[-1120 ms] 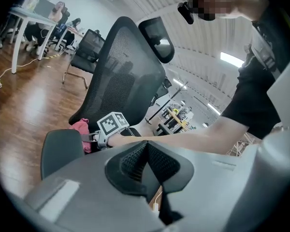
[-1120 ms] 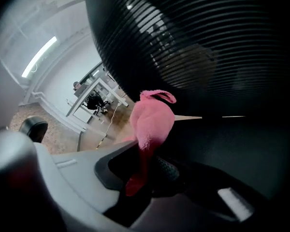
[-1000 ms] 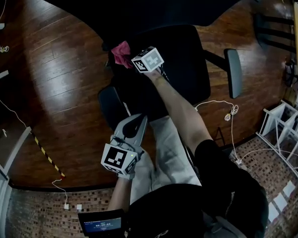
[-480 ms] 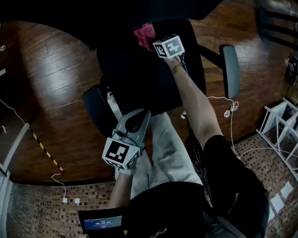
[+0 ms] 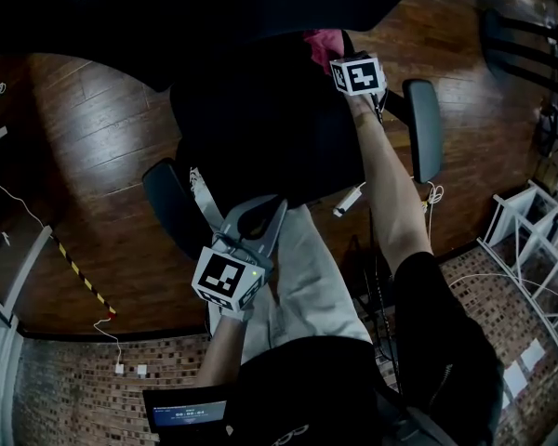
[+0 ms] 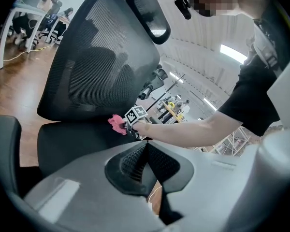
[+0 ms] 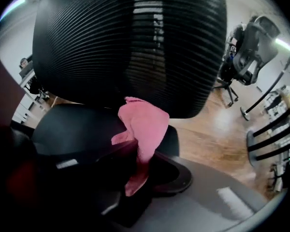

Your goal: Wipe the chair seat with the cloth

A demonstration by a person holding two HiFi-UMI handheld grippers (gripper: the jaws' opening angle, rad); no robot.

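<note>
Pinched between the jaws of the right hand-held gripper (image 7: 139,164): a pink cloth (image 7: 144,124), bunched, one fold standing up past the jaw tips and a strip trailing back down between them. Held out at arm's length over the rear right part of the black chair seat (image 5: 260,128), close under the lower edge of the mesh backrest (image 7: 130,47); contact between cloth and seat not clear. Left hand-held gripper (image 6: 146,147) pressed together on nothing, kept low near the seat's front edge, above the person's pale trouser leg (image 5: 307,277). To either side of the seat, a dark armrest (image 5: 423,128) and its twin (image 5: 167,207). Beyond the chair, dark wooden floor (image 5: 84,156) with a white cable (image 5: 418,198) lying on it.
</note>
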